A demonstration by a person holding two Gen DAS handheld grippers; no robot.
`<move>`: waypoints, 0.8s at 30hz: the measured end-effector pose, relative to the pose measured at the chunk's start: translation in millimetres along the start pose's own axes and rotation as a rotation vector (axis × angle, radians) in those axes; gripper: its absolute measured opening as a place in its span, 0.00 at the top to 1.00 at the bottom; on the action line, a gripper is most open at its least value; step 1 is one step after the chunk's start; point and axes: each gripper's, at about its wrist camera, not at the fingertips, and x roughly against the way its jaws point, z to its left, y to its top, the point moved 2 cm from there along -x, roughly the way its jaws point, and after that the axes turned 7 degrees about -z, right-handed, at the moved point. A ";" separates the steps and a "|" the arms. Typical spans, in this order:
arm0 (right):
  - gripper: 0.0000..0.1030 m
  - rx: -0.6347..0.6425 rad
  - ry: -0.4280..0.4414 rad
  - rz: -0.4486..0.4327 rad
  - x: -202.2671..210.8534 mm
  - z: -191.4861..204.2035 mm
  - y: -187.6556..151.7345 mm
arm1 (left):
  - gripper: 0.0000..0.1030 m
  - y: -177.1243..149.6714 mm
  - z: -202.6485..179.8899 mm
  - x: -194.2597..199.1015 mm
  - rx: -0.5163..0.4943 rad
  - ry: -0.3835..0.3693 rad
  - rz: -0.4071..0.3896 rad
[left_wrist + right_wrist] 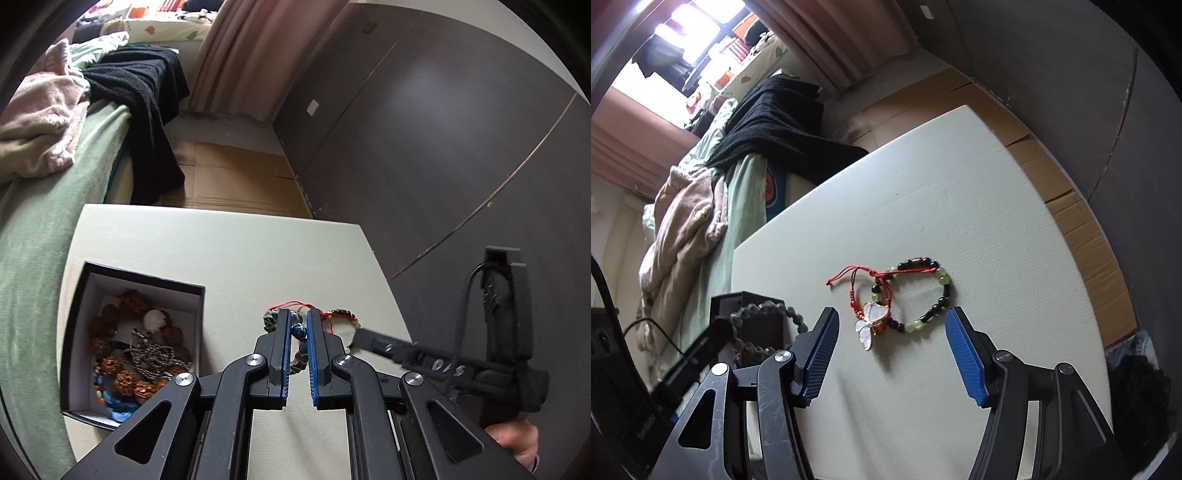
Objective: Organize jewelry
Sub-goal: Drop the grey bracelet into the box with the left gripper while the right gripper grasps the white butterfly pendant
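- On the pale bench (pixel 960 192), toward its middle, lie a red cord bracelet (pixel 871 288) with a white butterfly charm (pixel 868 320) and a ring of black and pale green beads (pixel 932 291); the two overlap where the red cord crosses the beads
- Right tongs (pixel 890 350) hover just near of this pair, spread wide, blue pads (pixel 964 354) gripping nothing; the butterfly charm sits between the two fingers, closer to the left one
- Left tongs (pixel 296 354) are nearly closed on a dark green-grey bead bracelet (pixel 298 332); its beads show in the narrow gap between the blue pads (pixel 312 354) and curl out past the left finger; from the right wrist view the strand hangs in a loop (pixel 768 314) at the left tongs' tip, in front of the box
- An open black box (pixel 88 280) sits at the bench's left edge, well left of the loose bracelets; inside lie brown knobbly beads (pixel 122 376), a grey chain (pixel 151 358), a white bead (pixel 155 319) and blue pieces (pixel 114 404)
- A bed with a green cover (pixel 40 236) and a black blanket (pixel 147 103) lies to the far left
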 end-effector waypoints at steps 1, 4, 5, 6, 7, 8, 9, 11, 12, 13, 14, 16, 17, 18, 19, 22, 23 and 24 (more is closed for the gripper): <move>0.40 0.019 -0.010 0.008 -4.0 4.2 -1.6 | 0.92 1.1 1.4 2.0 0.002 0.000 -0.004; 0.40 0.105 -0.042 0.032 -15.4 20.7 -7.3 | 0.92 4.8 8.3 7.2 0.014 0.001 -0.017; 0.40 0.145 -0.055 0.036 -18.6 27.3 -9.3 | 0.92 6.4 10.3 7.9 0.019 0.002 -0.021; 0.40 0.177 -0.068 0.038 -20.3 32.1 -10.7 | 0.92 7.7 13.4 10.3 0.025 0.002 -0.027; 0.40 0.217 -0.086 0.037 -22.1 37.1 -12.5 | 0.92 9.0 16.7 12.4 0.032 0.005 -0.032; 0.40 0.256 -0.104 0.034 -23.5 41.4 -13.6 | 0.92 10.0 19.7 14.0 0.038 0.007 -0.035; 0.40 0.300 -0.122 0.031 -25.5 45.9 -15.3 | 0.92 10.7 22.1 15.7 0.040 0.010 -0.037; 0.40 0.382 -0.155 0.040 -31.2 53.2 -19.8 | 0.92 12.3 27.4 20.4 0.041 0.024 -0.046; 0.40 0.409 -0.163 0.047 -32.9 54.9 -21.3 | 0.92 11.0 27.8 23.5 0.038 0.030 -0.051; 0.40 0.436 -0.170 0.056 -35.8 57.1 -23.8 | 0.92 11.5 29.0 26.2 0.037 0.034 -0.054; 0.40 0.462 -0.181 0.066 -40.1 59.0 -26.7 | 0.92 11.9 31.2 29.3 0.037 0.035 -0.057; 0.40 0.493 -0.204 0.068 -44.3 60.1 -28.7 | 0.92 13.8 34.8 34.0 0.041 0.039 -0.066; 0.40 0.513 -0.223 0.064 -46.9 60.9 -30.1 | 0.92 14.2 36.0 36.2 0.042 0.042 -0.070; 0.40 0.528 -0.237 0.059 -48.3 61.4 -30.2 | 0.92 15.1 38.6 40.1 0.046 0.042 -0.077; 0.40 0.548 -0.254 0.055 -50.1 62.3 -31.0 | 0.92 15.9 40.1 42.8 0.049 0.041 -0.082; 0.52 0.581 -0.299 0.057 -53.0 63.0 -33.7 | 0.92 20.3 46.9 53.2 0.069 0.030 -0.102; 0.58 0.582 -0.300 0.061 -52.5 61.7 -34.3 | 0.92 21.2 49.1 57.4 0.076 0.026 -0.109; 0.58 0.577 -0.293 0.063 -51.3 61.3 -33.9 | 0.92 21.6 50.8 60.3 0.079 0.026 -0.114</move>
